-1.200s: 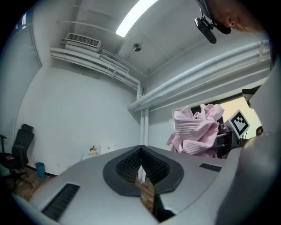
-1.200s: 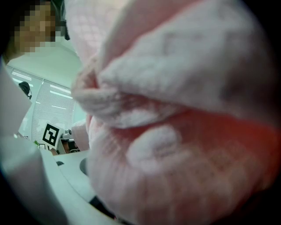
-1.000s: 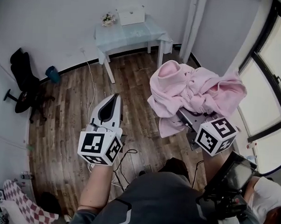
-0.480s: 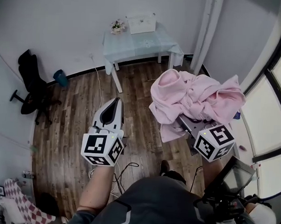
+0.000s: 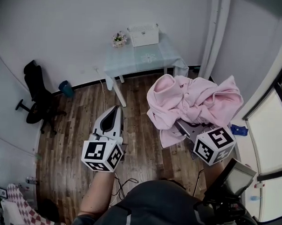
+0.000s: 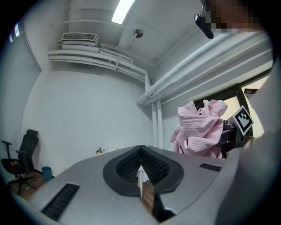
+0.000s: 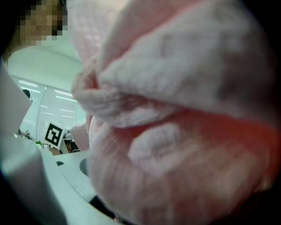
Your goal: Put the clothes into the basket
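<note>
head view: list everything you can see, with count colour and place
pink garment: 1, pink, bunched over the right gripper, off the floor
table: 1, pale blue top, white legs, by the far wall
white basket: 1, white, on the table
flowers: 1 small bunch, on the table's left corner
office chair: 1, black, far left
blue container: 1, on the floor beside the chair
cable: 1, white, across the wooden floor
checked cloth: 1, red and white, bottom left
left gripper: white, jaws together, empty
right gripper: holding the garment, jaws covered by it
</note>
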Tool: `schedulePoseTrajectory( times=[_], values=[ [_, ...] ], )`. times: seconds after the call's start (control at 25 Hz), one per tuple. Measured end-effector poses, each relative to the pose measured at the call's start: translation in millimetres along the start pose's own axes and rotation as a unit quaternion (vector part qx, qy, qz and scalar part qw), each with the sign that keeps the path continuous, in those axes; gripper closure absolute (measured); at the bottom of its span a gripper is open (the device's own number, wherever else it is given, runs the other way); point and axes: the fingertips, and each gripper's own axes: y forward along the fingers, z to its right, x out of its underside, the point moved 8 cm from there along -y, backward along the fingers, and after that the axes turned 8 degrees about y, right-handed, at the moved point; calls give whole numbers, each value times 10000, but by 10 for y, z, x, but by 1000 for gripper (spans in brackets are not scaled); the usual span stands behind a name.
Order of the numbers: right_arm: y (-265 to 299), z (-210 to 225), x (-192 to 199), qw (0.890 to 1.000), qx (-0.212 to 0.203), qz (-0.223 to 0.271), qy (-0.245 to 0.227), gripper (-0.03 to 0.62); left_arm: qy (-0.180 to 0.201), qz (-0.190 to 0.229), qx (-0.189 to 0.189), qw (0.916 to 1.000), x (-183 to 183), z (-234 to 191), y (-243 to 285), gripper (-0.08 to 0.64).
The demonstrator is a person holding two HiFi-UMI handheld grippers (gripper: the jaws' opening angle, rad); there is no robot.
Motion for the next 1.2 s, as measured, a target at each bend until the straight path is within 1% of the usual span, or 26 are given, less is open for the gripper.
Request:
schedulePoseTrajectory(
  times=[0.16,0.32,0.44,0.52,0.64,0.72,0.84,1.0,1.08,1.2],
  values=[
    [11,11,-63,9999,-44,57,-104,210,17,6,-69,10000,-21,-17,-26,552],
    [-30,-14,-4,10000,-41,82,-34,210,90,-6,-62,9999,12,20,-114,551],
    [95,116,59,9999,17,130,6,210,129,36,11,9999,90,-8,59,551],
    [465,351,68,9999,-7,83,69,210,103,1,1,9999,188,-193,435,551],
    [1200,730,-33,9999,-11,-1,106,210,-15,-52,-33,10000,294,-622,1148,551],
    [1539,826,-87,9999,17,-8,123,210,-43,-55,6,10000,318,-864,1436,551],
    [1974,852,-160,9999,72,5,128,210,-69,-2,65,10000,332,-1230,1723,551],
    [2889,1051,-273,9998,94,-83,125,210,-151,1,97,9998,421,-1889,2380,551],
    [3095,1064,-264,9997,160,-108,152,210,-181,9,170,9997,470,-2060,2516,551],
    [3166,1024,-217,9992,322,-100,227,210,-227,6,297,9993,534,-2165,2551,551]
  ],
)
